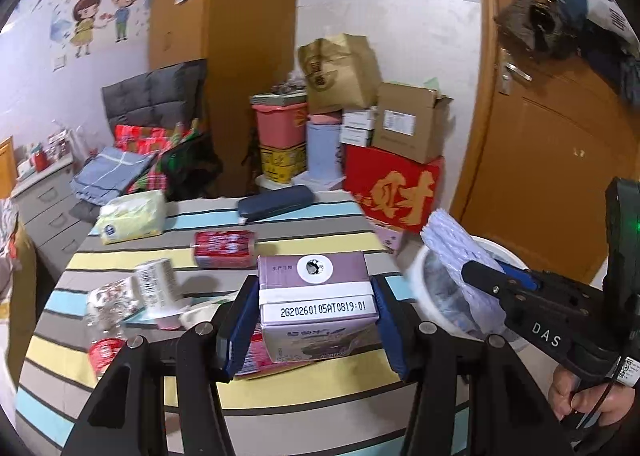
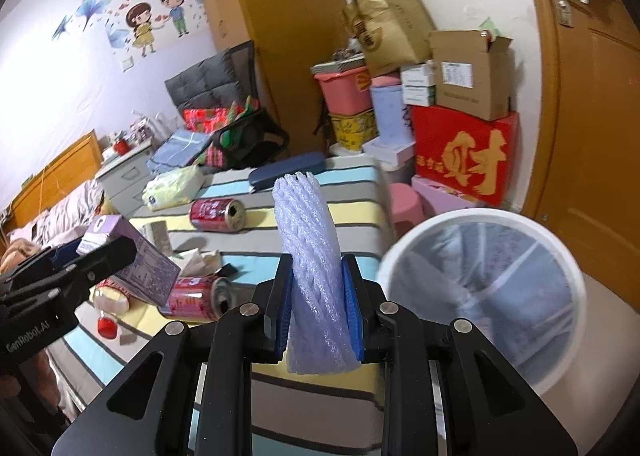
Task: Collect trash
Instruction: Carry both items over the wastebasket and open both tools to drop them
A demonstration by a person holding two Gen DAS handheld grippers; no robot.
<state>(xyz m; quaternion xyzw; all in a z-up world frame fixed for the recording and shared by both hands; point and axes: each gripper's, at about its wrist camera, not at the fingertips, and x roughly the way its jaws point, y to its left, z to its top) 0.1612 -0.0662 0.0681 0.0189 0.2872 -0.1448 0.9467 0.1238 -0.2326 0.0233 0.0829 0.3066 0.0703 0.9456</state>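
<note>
A purple milk carton is clamped between the blue pads of the left gripper, L & R sides pressed, printed date strip facing the cam. In the right wrist view the same carton is seen tilted and clear of the desk, which is covered w/ a striped cloth.

A white foam fruit net is held in the right gripper, jaws closed on its lower part, the rest standing up and twisted above the pads. From the left wrist view the net is seen just over the near rim of the white trash bin. The bin is lined w/ a clear bag and stands beside the desk on the door side; its contents can't be made out.

Still lying on the desk: a red can on its side near the middle, a 2nd red can nearer the cam, partly under the carton in that view, a crushed plastic bottle w/ red cap, an overturned paper cup, crumpled tissue. A yellow tissue pack and a dark blue case are placed along the far edge.

A hand is seen on the right gripper's handle, bottom R of the left wrist view.
</note>
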